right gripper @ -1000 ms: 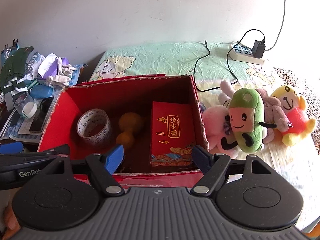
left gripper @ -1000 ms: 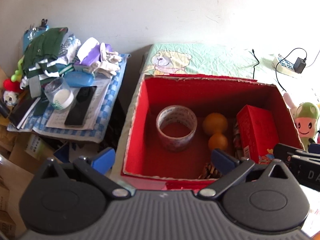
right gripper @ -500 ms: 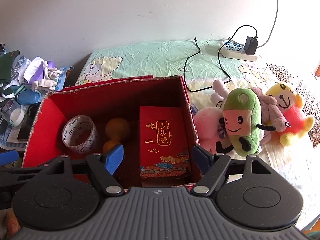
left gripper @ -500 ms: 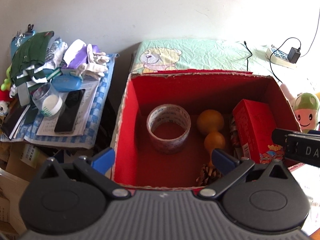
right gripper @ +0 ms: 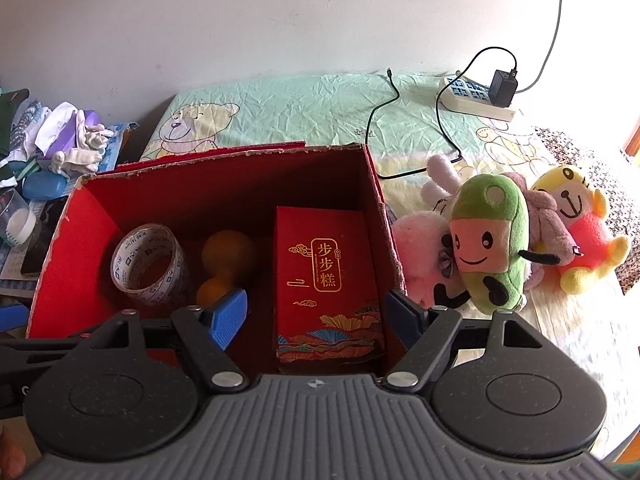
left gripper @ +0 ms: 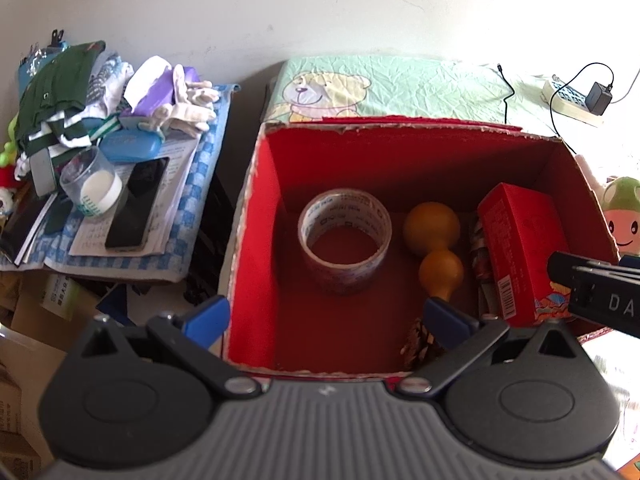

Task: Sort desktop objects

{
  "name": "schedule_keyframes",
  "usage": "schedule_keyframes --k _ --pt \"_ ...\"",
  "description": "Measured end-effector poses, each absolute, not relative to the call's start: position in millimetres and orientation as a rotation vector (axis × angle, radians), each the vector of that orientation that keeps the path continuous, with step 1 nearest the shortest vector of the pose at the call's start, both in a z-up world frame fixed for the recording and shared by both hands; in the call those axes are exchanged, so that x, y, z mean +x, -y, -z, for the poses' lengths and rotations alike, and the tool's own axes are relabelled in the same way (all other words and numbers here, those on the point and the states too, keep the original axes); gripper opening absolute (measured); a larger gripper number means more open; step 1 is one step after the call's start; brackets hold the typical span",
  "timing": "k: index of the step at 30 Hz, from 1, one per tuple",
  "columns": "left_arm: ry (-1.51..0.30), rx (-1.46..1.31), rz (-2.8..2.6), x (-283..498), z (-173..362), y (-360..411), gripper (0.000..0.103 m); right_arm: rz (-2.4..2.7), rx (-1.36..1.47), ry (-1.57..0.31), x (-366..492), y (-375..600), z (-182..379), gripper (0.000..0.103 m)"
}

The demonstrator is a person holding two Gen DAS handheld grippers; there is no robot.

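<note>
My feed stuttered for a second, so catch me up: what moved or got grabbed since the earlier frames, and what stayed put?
Only the grippers moved. The left gripper drifted left, then back. The right gripper slid right and forward, so the red gift box now sits between its open jaws. Nothing was gripped or released; both are empty. The tape roll, gourd and plush toys stayed where they were, as did the red carton.

Each hand-held gripper (left gripper: pixel 324 316) (right gripper: pixel 316 312) had a ribbed grey body, black arms on silver screws, blue pads (right gripper: pixel 228 316), and possibly white lettering.
</note>
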State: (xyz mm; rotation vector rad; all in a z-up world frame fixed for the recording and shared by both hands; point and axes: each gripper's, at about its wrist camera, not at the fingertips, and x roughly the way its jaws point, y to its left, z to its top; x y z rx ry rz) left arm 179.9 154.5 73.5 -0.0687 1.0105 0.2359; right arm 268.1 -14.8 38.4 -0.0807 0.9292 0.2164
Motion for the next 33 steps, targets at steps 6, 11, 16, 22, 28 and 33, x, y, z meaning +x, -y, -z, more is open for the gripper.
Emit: schedule_keyframes --k 6,11,16,22,28,33 --pt "-1.007 -0.067 -0.235 180 -74 -156 0.103 -0.235 -0.063 -0.956 271 13 -34 0.078" --pt "-1.009 -0.059 -0.244 183 -72 -157 0.103 -0.249 -0.052 -0.968 274 9 -32 0.078" --pt "-1.008 -0.056 -0.249 185 -70 -158 0.103 -0.255 -0.062 -0.974 276 6 -29 0.078" --pt "-1.01 -0.048 -0.253 190 -70 -158 0.103 -0.255 -0.062 -0.984 282 5 -27 0.078" --pt "-1.006 -0.037 -0.26 192 -70 -157 0.103 -0.249 -0.068 -0.989 286 6 -26 0.078" --pt "-1.004 -0.031 -0.264 194 -71 -156 0.103 -0.247 -0.058 -0.997 288 8 -25 0.078"
